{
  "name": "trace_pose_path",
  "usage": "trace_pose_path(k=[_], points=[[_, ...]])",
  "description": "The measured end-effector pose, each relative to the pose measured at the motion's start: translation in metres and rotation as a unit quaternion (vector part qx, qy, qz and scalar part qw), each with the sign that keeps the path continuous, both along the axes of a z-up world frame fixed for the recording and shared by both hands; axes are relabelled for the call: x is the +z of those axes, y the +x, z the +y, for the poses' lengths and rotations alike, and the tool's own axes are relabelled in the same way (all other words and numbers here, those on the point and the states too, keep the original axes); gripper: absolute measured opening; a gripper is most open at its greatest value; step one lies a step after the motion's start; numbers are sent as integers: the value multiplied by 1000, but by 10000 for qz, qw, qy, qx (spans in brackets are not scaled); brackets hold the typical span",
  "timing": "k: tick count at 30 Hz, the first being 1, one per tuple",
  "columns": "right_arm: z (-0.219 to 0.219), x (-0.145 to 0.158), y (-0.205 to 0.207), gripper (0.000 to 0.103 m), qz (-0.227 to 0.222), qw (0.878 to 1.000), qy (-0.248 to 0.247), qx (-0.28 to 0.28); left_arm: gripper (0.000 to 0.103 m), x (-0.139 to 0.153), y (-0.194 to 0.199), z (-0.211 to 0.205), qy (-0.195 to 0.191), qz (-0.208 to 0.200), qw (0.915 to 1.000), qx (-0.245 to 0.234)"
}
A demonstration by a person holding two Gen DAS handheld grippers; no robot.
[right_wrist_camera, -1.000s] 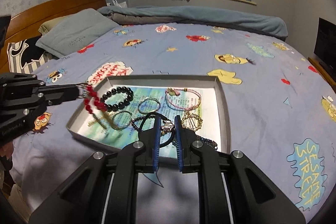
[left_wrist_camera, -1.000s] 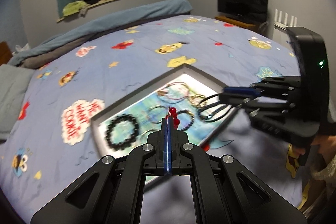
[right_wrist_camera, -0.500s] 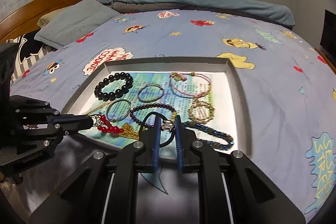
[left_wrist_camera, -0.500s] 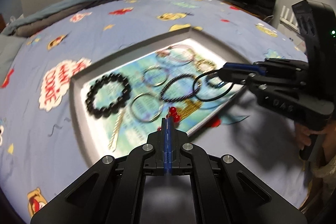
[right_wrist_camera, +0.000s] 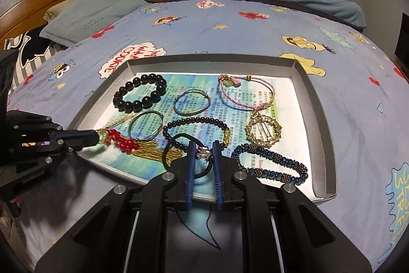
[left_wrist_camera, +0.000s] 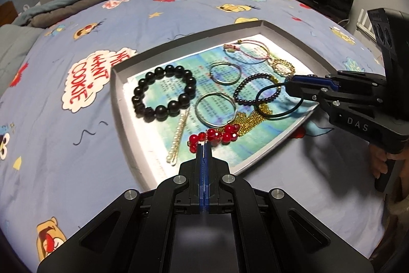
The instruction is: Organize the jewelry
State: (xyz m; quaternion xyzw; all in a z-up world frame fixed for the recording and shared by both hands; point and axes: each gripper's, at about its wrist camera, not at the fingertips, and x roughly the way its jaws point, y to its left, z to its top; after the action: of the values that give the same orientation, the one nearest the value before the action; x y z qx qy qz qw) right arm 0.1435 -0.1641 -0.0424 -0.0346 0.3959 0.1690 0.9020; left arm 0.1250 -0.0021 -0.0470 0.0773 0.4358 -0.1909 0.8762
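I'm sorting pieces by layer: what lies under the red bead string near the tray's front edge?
The red bead string rests across a gold chain tassel on the grey tray's printed paper lining. Whatever else lies beneath the beads is covered.

Assorted bracelets [right_wrist_camera: 140, 95] in grey tray [right_wrist_camera: 317, 104]

You can read "ME WANT COOKIE" in red on a white cloud-shaped patch [left_wrist_camera: 95, 79] of the blue cartoon-printed bedsheet [left_wrist_camera: 64, 145], and "SESAME STREET" in yellow on a blue splash patch [right_wrist_camera: 400, 206] of the same sheet. The black body of the right gripper [left_wrist_camera: 290, 87] bears "DAS" in pale letters. The small print on the blue-green paper sheet [right_wrist_camera: 194, 91] lining the grey cardboard tray [right_wrist_camera: 317, 104] is too fine to read.
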Motion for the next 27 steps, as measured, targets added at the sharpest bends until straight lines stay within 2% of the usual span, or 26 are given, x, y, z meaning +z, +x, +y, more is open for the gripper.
trace_pose_path(k=[8, 11, 14, 15, 17, 20, 22, 27], points=[[1, -5, 1, 13, 42, 10000, -48, -70, 1, -5, 3, 8, 10, 62, 9999, 133], [0, -5, 1, 13, 47, 9999, -34, -88, 5, -5, 3, 8, 64, 45, 9998, 157], [2, -3, -1, 18, 29, 10000, -72, -44, 22, -3, 2, 9, 112, -61, 9996, 238], [2, -3, -2, 22, 13, 10000, -88, -40, 24, -2, 1, 10, 91, -77, 9996, 253], [3, 0, -6, 37, -46, 9999, -89, -17, 25, 1, 0, 11, 33, -80, 9996, 272], [3, 5, -11, 41, -145, 9998, -109, 5, 32, 6, -4, 9, 56, -147, 9995, 278], [1, 10, -15, 50, -199, 9998, -69, -4, 50, 10, -7, 9, 53, -225, 9993, 288], [-10, 24, -27, 66, -358, 9993, 21, -102, 70, 26, -17, 8, -9, -478, 9983, 339]])
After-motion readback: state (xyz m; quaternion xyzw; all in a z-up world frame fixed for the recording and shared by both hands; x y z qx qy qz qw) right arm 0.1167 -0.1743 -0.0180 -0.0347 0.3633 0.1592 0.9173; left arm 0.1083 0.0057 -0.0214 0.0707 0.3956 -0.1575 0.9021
